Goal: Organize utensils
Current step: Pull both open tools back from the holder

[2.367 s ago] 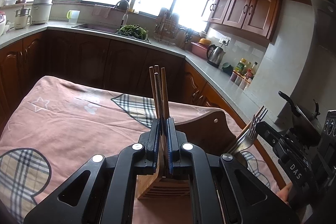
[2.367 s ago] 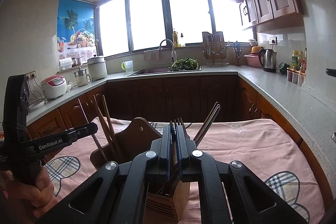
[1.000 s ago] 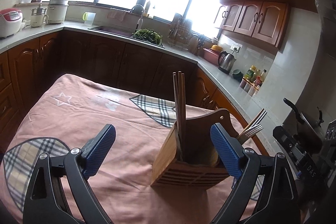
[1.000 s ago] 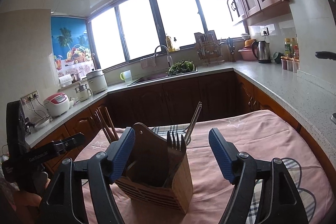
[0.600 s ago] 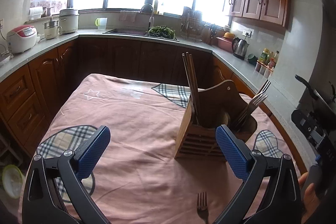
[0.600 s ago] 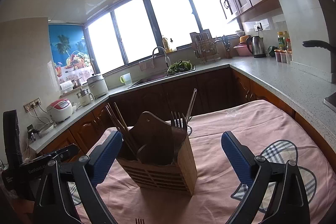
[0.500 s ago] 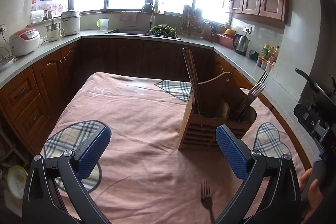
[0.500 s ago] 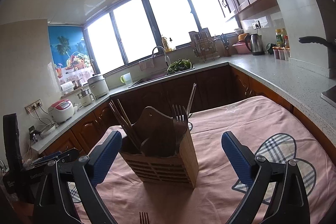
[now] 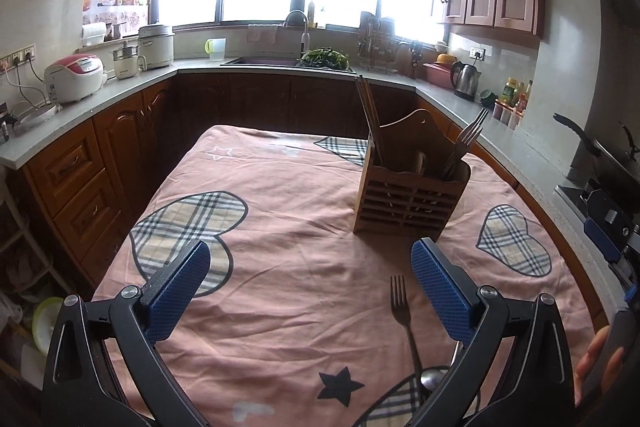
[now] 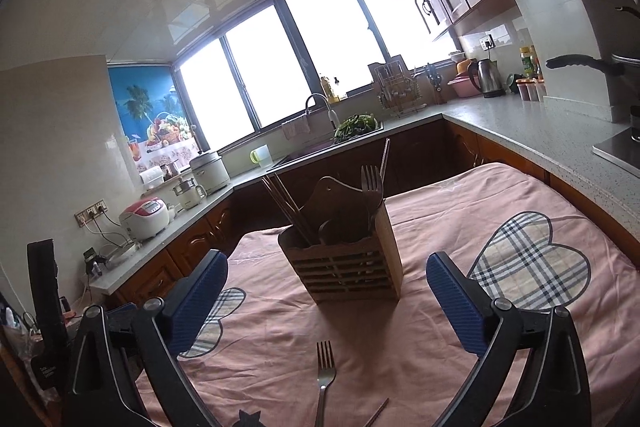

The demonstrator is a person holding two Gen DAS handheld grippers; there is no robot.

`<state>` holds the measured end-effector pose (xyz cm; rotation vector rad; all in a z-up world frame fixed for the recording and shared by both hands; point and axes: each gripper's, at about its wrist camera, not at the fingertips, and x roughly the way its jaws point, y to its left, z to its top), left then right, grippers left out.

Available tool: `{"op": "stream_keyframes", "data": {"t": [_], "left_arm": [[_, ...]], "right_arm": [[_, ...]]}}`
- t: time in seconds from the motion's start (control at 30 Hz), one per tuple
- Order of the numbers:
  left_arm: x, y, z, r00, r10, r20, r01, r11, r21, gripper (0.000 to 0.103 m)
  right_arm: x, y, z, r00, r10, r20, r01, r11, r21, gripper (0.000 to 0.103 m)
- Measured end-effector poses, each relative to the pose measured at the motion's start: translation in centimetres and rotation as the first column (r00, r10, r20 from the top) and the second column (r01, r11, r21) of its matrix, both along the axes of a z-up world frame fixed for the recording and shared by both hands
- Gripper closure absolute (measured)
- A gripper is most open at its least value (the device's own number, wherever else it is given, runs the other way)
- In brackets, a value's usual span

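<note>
A wooden utensil holder (image 9: pixel 408 199) stands on the pink tablecloth, with chopsticks (image 9: pixel 368 115) in its left slot and forks (image 9: pixel 466 143) in its right. It also shows in the right wrist view (image 10: pixel 348 263). A loose fork (image 9: pixel 402 311) lies on the cloth in front of it, with a spoon bowl (image 9: pixel 434 379) near its handle. In the right wrist view the fork (image 10: pixel 325 379) lies beside a chopstick end (image 10: pixel 378 413). My left gripper (image 9: pixel 310 279) is open and empty, pulled back from the holder. My right gripper (image 10: pixel 326 291) is open and empty too.
The table (image 9: pixel 280 227) carries a pink cloth with plaid hearts. Kitchen counters wrap around behind, with rice cookers (image 9: pixel 74 77), a sink (image 9: pixel 276 61) and a kettle (image 9: pixel 466 81). A stove with a pan (image 9: pixel 600 151) is at the right.
Both grippers opened, leaving chopsticks and forks in the holder, then drew back and up. The loose fork on the cloth has come into view.
</note>
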<state>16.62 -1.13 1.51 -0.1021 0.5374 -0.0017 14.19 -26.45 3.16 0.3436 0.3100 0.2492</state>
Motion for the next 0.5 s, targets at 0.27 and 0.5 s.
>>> {"op": "stream_keyframes", "data": {"t": [0.27,0.5], "left_arm": [[-4.8,-0.5,0.5,0.999,0.009,0.039,-0.011,0.999,0.051,0.000],[-9.8,0.0,0.5,0.998,-0.005,0.062,0.001,0.998,0.058,0.000]], "right_arm": [[-4.3,1.2,-0.1,0.999,0.039,0.031,-0.038,0.999,-0.031,0.000],[-8.4,1.8,0.8,0.997,0.031,0.075,-0.023,0.993,-0.112,0.000]]}}
